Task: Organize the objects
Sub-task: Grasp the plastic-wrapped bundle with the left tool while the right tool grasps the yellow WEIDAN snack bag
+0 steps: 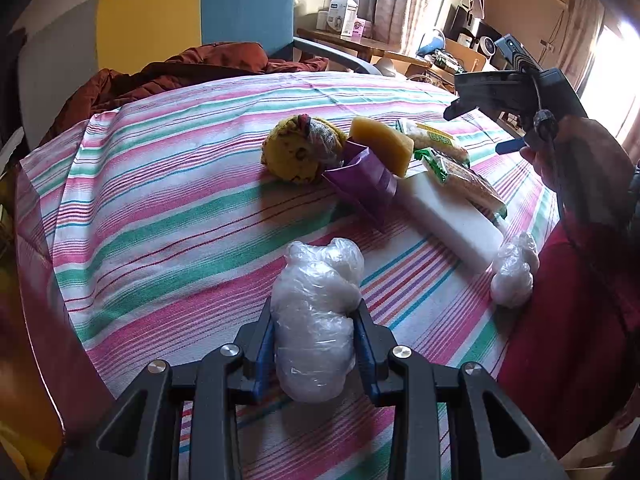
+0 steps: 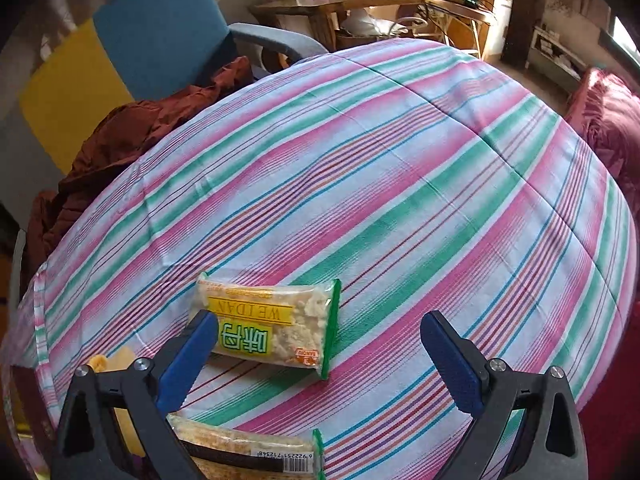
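Plastic-wrapped bundle [image 1: 316, 316], contents unclear

Clear plastic-wrapped bundle [image 1: 316, 320] between gripper [image 1: 314, 344] fingers

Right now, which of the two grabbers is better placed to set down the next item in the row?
The left gripper: it is already shut on a plastic-wrapped bundle above the striped tablecloth. The right gripper is open and holds nothing, hovering over a snack packet.

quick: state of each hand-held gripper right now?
Left hand-held gripper: closed on the crumpled clear plastic-wrapped white bundle.
Right hand-held gripper: open, holding nothing, above the green-edged rice-cracker snack packet.
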Demonstrator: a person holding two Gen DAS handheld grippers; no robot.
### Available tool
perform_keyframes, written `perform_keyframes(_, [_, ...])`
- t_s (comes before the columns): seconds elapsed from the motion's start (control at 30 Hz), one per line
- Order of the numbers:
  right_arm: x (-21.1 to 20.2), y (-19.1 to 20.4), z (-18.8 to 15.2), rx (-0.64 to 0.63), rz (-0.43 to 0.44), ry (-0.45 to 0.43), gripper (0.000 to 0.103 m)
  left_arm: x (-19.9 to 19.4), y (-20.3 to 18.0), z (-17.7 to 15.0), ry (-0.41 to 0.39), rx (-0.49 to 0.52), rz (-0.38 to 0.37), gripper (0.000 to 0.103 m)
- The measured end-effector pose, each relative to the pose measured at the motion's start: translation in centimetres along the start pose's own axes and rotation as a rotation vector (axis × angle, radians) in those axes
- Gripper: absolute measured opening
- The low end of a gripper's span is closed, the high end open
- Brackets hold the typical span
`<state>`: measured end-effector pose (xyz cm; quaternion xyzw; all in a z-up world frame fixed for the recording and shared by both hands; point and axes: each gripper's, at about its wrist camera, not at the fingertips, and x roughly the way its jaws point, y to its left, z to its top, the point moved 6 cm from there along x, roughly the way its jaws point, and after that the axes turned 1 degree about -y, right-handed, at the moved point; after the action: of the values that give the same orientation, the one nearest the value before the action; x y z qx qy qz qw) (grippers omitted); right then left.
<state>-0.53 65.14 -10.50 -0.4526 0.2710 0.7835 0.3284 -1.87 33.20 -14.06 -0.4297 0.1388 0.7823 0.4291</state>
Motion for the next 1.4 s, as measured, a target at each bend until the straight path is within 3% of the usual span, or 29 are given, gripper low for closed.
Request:
perform_keyframes(0.2, [0.7, 4.3, -1.3, -0.276, -0.064, 0.015, 0.103, -0.2, 0.1, -0.2, -0.002, -0.001, -0.008, 0.035])
perform_keyframes(0.3, [1.6, 6.2, -1.7, -0.503, -0.150, 0.037, 0.103, -0.2, 0.1, -0.2, -0.002, -0.003, -0.018, 0.035])
perform_keyframes(0.47, [2.9, 6.6, -1.8, -0.709, -0.212, 0.067, 0.103, -0.2, 0.2, -0.1, -0.002, -0.010, -0.026, 0.035])
perform_keyframes(0.6, [4.0, 6.5, -1.2, -0.698, -0.151, 0.096, 0.098, -0.2, 0.2, -0.1, -0.003, -0.008, -0.025, 0.035])
perform_keyframes(0.67, [4.0, 6.5, -1.2, -0.654, -0.058, 0.118, 0.071, -0.2, 0.1, -0.1, -0.003, -0.008, -0.025, 0.035])
perform_keyframes(0.7, [4.0, 6.5, -1.1, -0.632, -0.028, 0.116, 0.067, -0.1, 0.1, 0.0, -0.004, -0.007, -0.023, 0.035])
perform_keyframes(0.77, [3.8, 6.5, -1.4, -0.610, 0.006, 0.100, 0.047, -0.1, 0.0, 0.0, -0.006, -0.004, -0.018, 0.035])
perform_keyframes(1.4, [4.0, 6.3, -1.7, -0.575, 0.029, 0.086, 0.050, 0.1, -0.6, 0.0, -0.023, 0.024, 0.042, 0.035])
